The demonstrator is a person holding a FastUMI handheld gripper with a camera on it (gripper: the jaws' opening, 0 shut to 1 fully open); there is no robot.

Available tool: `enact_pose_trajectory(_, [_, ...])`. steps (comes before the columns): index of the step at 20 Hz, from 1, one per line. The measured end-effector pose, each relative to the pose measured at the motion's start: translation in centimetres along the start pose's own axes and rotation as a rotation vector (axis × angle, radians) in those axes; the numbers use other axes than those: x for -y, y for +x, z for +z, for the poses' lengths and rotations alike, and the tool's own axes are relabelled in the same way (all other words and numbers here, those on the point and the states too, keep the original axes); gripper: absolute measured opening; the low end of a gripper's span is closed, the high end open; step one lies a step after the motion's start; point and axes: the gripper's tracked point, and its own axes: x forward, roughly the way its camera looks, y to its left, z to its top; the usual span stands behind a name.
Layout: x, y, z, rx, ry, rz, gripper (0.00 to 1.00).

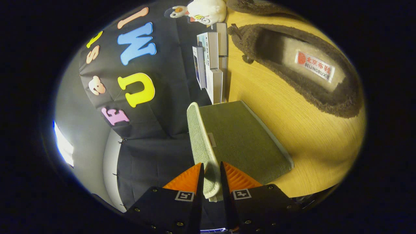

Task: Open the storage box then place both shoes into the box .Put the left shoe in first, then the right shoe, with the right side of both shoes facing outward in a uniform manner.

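My gripper (212, 169) is shut on the pale, white-trimmed edge of the lid (202, 136) of the green fabric storage box (243, 139); that edge runs straight between my fingertips. The box rests on the wooden table (292, 123), and the whole scene appears rolled sideways. Beyond the box lies a brown fluffy shoe (292, 94) with its opening towards me and a white label on its beige insole. Part of a second brown shoe (256, 6) lies farther off, past the first.
A row of upright books or small boxes (211, 65) stands against the black cloth wall behind the storage box. A white plush toy (204, 11) sits beyond them. A bright window strip (63, 146) shows on the side away from the table.
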Motion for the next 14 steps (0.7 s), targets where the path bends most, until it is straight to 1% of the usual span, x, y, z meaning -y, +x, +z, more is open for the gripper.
enact_pose_trajectory(2, [-0.4, -0.3, -0.9, -0.037, -0.034, 0.009, 0.28])
enact_pose_trajectory(3, [-0.7, 0.4, 0.4, -0.009, -0.032, 0.049, 0.28])
enact_pose_trajectory(4, [-1.4, 0.4, 0.0, 0.000, -0.050, 0.041, 0.01])
enact_pose_trajectory(5, [-2.0, 0.3, -0.4, -0.023, -0.087, 0.051, 0.00])
enact_pose_trajectory(6, [-2.2, 0.4, -0.8, -0.035, -0.123, 0.037, 0.00])
enact_pose_trajectory(8, [-3.7, 0.0, -1.2, -0.045, -0.196, 0.036, 0.00])
enact_pose_trajectory(11, [-7.2, -0.4, -2.0, -0.061, -0.302, 0.055, 0.00])
enact_pose_trajectory(14, [-10.1, 0.1, -3.1, -0.082, -0.391, 0.057, 0.00])
